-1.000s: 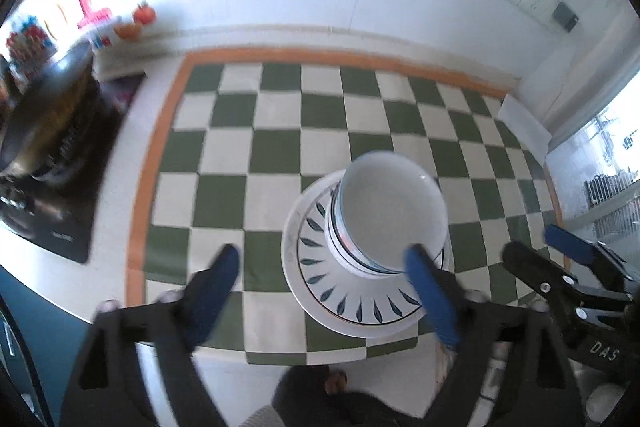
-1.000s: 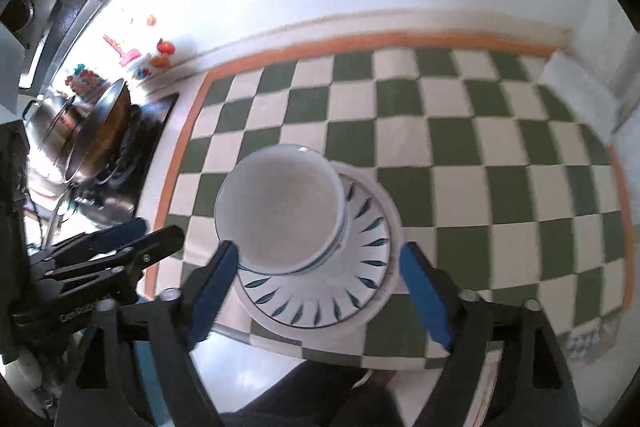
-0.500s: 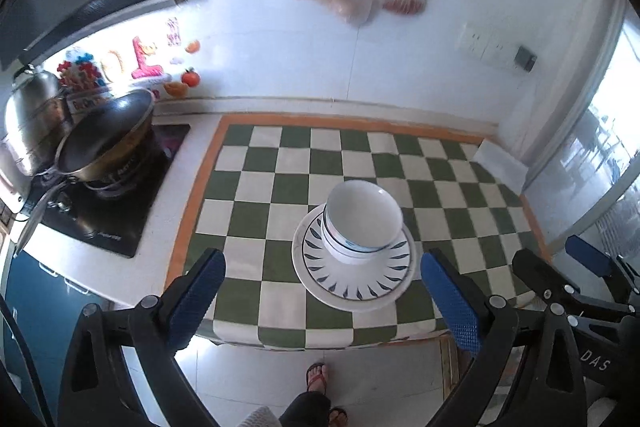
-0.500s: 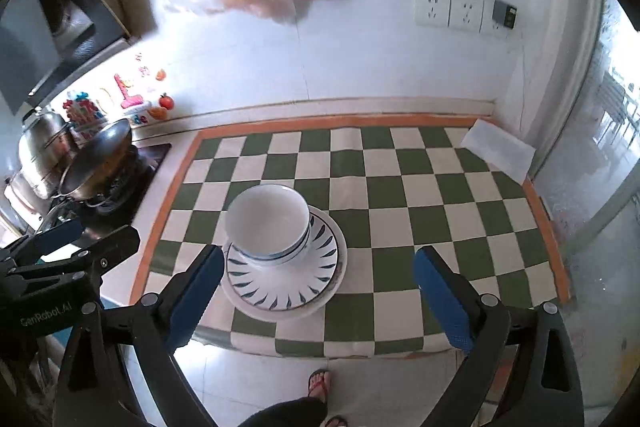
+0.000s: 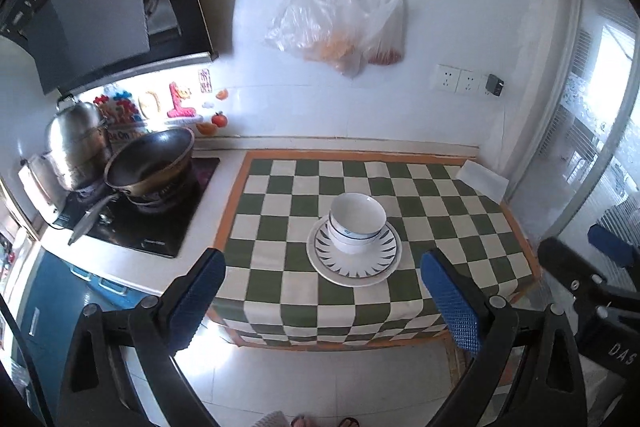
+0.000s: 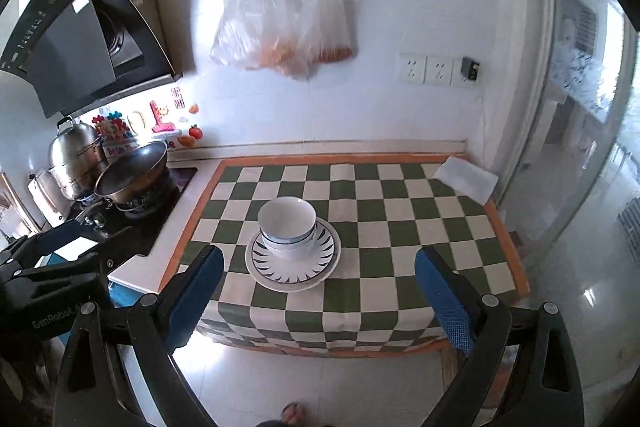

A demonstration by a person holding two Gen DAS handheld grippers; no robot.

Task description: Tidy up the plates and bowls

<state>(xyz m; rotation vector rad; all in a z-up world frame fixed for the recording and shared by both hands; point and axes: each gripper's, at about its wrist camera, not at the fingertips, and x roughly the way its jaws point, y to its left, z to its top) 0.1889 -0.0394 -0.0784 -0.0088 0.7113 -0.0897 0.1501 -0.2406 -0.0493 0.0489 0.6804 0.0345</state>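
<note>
White bowls with a blue rim band [image 5: 357,223] [image 6: 287,227] sit stacked on white plates with dark leaf marks [image 5: 354,265] [image 6: 293,269], on the green-and-white checkered cloth [image 5: 448,227] [image 6: 400,227]. My left gripper [image 5: 325,301] hangs open, back from the counter's front edge and above the floor, nothing between its blue pads. My right gripper [image 6: 319,297] is likewise open and empty, well short of the stack. Each gripper shows at the side of the other's view, the right gripper [image 5: 600,291] and the left gripper [image 6: 60,255].
A black wok [image 5: 152,167] and a steel pot [image 5: 76,143] stand on the stove at left. Plastic bags [image 5: 344,23] hang on the wall above the counter. A folded white cloth [image 5: 482,181] lies at the back right corner. A glass door [image 5: 592,147] is on the right.
Both grippers have drawn back and up from the bowl-and-plate stack, which now looks small and far off. Their jaws widened slightly. The stack stays where it was.
</note>
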